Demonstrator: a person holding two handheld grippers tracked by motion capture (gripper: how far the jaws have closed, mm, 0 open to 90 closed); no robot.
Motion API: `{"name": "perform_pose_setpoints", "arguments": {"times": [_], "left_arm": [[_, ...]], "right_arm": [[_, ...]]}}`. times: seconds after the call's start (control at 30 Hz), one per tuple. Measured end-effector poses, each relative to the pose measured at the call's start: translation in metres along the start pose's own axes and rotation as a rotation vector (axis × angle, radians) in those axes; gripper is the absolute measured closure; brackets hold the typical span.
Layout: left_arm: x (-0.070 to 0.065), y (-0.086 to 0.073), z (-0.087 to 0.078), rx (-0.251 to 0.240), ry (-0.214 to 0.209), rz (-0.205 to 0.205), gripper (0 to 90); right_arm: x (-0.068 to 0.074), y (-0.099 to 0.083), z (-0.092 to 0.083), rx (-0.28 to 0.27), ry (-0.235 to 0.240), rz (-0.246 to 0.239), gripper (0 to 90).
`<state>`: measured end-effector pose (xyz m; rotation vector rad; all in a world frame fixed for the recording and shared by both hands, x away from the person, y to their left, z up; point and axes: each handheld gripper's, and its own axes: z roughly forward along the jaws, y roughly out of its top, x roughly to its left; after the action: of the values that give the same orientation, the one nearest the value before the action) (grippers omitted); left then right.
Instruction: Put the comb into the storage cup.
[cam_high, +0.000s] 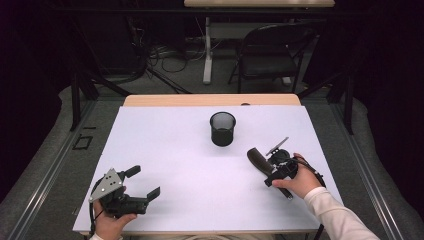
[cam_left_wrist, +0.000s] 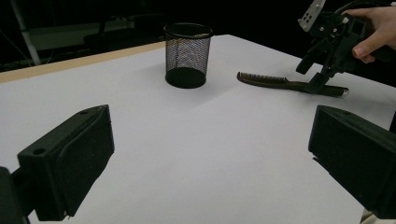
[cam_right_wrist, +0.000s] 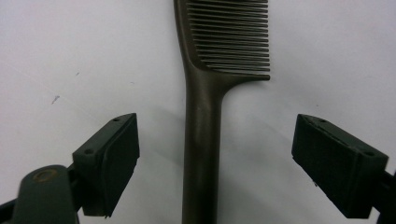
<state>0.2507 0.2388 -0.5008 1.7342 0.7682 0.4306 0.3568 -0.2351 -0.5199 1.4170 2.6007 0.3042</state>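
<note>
Mesh cup (cam_left_wrist: 187, 56) mid-table, comb (cam_left_wrist: 289, 84) to its right under right hand-held gripper (cam_left_wrist: 322, 70).

- The right gripper (cam_high: 270, 172) is covering the comb's (cam_high: 256, 159) handle in the high view.
- The right gripper view's edges are cutting off the comb's tooth end and handle end.
- The mesh cup's (cam_left_wrist: 187, 55) inside is staying too dark to read.

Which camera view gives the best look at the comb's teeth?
The right gripper view: the comb lies close below the camera, each tooth distinct, its handle between the open jaws, untouched. The left gripper view shows it from the side, far off, teeth faint. In the high view it is a dark bar, partly covered by the right gripper.
</note>
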Motion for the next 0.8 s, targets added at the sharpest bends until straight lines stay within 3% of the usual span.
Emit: {"name": "perform_pose_setpoints", "arguments": {"times": [0.07, 0.13, 0.2, 0.33, 0.5, 0.57, 0.63, 0.67, 0.7, 0.73, 0.8], "left_arm": [[0.0, 0.0, 0.0, 0.001, -0.001, 0.0, 0.4], [0.0, 0.0, 0.0, 0.002, -0.001, -0.001, 0.4], [0.0, 0.0, 0.0, 0.002, -0.001, -0.002, 0.4], [0.001, 0.0, 0.0, 0.003, -0.001, -0.002, 0.4], [0.0, 0.0, 0.0, 0.004, -0.002, -0.002, 0.4], [0.0, 0.0, 0.0, 0.003, 0.0, -0.003, 0.4], [0.0, 0.0, 0.0, 0.002, 0.0, -0.004, 0.4], [0.0, 0.0, 0.0, 0.002, 0.001, -0.004, 0.4], [0.0, 0.0, 0.0, 0.004, -0.001, -0.004, 0.4], [0.0, 0.0, 0.0, 0.003, 0.0, -0.005, 0.4], [0.0, 0.0, 0.0, 0.003, 0.0, -0.005, 0.4]], "right_arm": [[0.0, 0.001, 0.001, 0.009, 0.001, -0.011, 15.2], [0.002, 0.002, 0.002, 0.019, 0.003, 0.011, 16.4], [0.003, 0.003, 0.005, -0.002, 0.012, 0.004, 18.0], [0.004, 0.008, 0.002, 0.071, 0.004, -0.024, 25.5], [0.007, 0.007, 0.006, 0.052, 0.003, -0.011, 27.4], [0.007, 0.008, 0.006, 0.062, -0.001, -0.003, 29.5], [0.007, 0.011, 0.003, 0.102, -0.003, -0.016, 34.4], [0.005, 0.011, 0.003, 0.098, 0.0, -0.028, 34.4], [0.006, 0.01, 0.006, 0.059, 0.016, 0.001, 34.4], [0.007, 0.01, 0.006, 0.058, 0.015, 0.003, 34.5], [0.006, 0.012, 0.004, 0.105, 0.013, 0.011, 34.7]]}}
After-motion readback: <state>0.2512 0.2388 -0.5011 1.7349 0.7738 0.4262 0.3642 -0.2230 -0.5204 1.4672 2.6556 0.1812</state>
